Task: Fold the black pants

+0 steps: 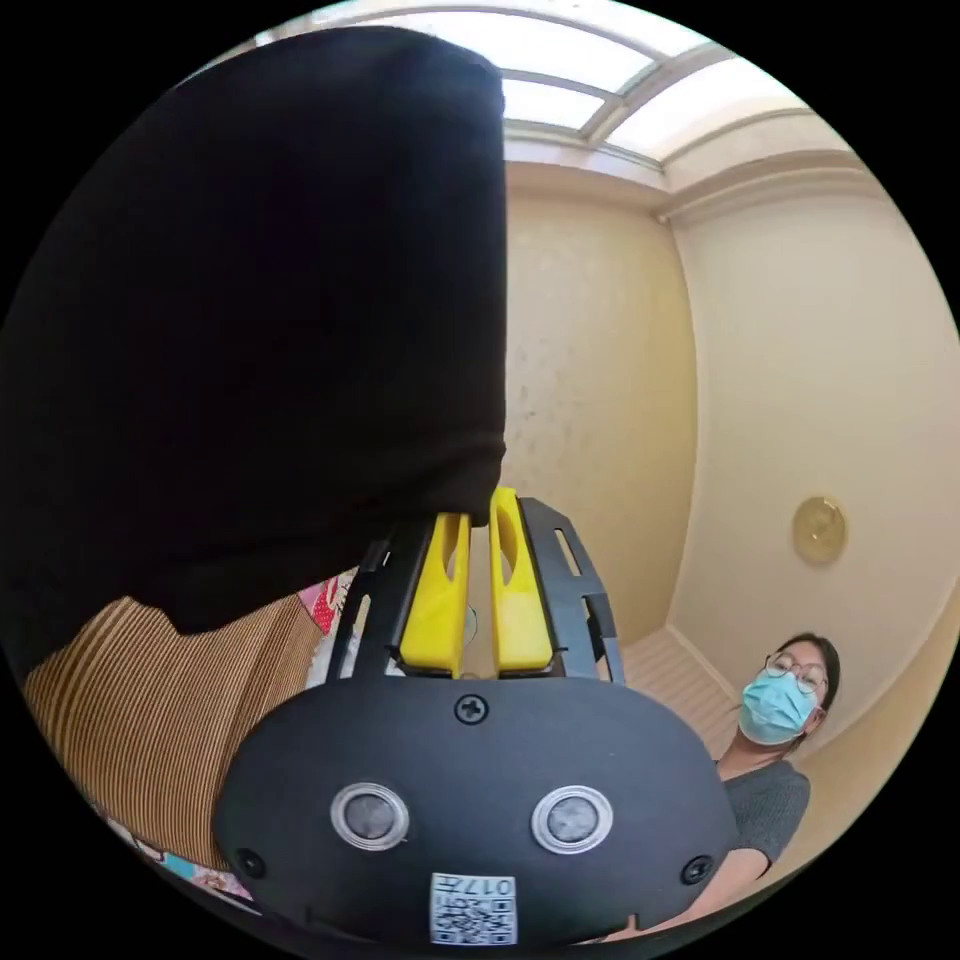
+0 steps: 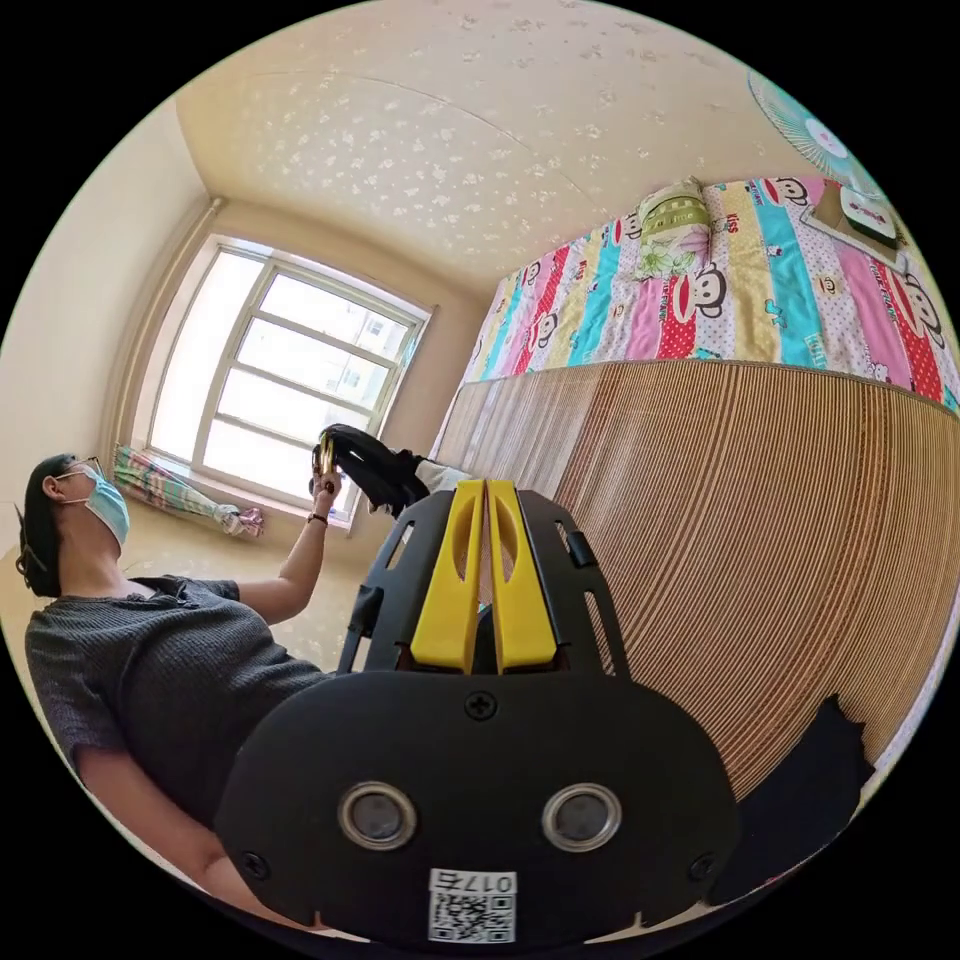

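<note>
In the left gripper view the black pants [image 1: 260, 330] hang as a broad dark sheet across the left and top. Their lower edge meets the tips of my left gripper [image 1: 478, 505], whose yellow jaws stand close together and pinch that edge. In the right gripper view my right gripper [image 2: 487, 487] has its yellow jaws pressed together, and I see no cloth between the tips. A piece of black cloth [image 2: 800, 790] shows low on the right beside the gripper's body. Farther off, a raised hand holds the left gripper [image 2: 365, 465].
A bed with a brown striped side [image 2: 750, 540] and a colourful patterned sheet [image 2: 760, 290] stands close on the right. A person in a grey top [image 2: 170, 670] sits near the window [image 2: 290, 380]. Beige walls [image 1: 820, 400] close in the room.
</note>
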Demonstrator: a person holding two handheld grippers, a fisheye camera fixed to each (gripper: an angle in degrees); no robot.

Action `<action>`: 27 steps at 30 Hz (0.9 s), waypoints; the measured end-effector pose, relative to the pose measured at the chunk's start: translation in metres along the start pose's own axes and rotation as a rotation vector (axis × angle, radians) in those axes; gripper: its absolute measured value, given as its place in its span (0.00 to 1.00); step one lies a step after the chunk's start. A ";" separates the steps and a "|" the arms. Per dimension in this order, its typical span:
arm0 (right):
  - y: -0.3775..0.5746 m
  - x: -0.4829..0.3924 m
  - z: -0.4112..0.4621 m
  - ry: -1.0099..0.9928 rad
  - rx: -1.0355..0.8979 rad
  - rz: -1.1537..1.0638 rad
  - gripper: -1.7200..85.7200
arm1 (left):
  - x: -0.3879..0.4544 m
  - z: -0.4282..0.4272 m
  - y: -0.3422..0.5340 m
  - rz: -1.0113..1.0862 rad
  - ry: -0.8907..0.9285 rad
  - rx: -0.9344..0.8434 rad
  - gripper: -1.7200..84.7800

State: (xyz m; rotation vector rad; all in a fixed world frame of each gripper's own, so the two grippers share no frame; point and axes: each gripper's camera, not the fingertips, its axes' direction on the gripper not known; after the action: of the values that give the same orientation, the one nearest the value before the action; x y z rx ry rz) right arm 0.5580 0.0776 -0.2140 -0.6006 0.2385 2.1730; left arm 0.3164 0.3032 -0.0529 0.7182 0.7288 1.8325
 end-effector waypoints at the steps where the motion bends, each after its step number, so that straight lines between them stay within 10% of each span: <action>1: 0.011 0.005 -0.014 -0.041 0.043 0.003 0.03 | 0.029 0.040 0.010 0.059 0.068 -0.075 0.06; 10: 0.086 0.028 -0.089 0.022 0.159 0.051 0.02 | 0.168 0.309 0.271 0.473 0.136 -0.968 0.06; 17: 0.133 0.092 -0.092 -0.039 0.197 0.239 0.02 | -0.030 0.386 0.555 0.084 -0.522 -1.380 0.03; 20: 0.138 0.109 -0.073 0.041 0.094 0.326 0.02 | -0.075 0.376 0.610 -0.218 -0.395 -1.404 0.02; 27: 0.125 0.128 -0.009 0.077 -0.143 0.355 0.02 | -0.100 0.383 0.573 -0.183 -0.570 -1.246 0.10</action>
State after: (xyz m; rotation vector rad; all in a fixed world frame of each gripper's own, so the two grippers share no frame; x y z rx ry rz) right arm 0.3959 0.0848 -0.2909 -0.7714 0.2467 2.5268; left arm 0.3063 0.0866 0.6089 0.2588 -0.6889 1.4190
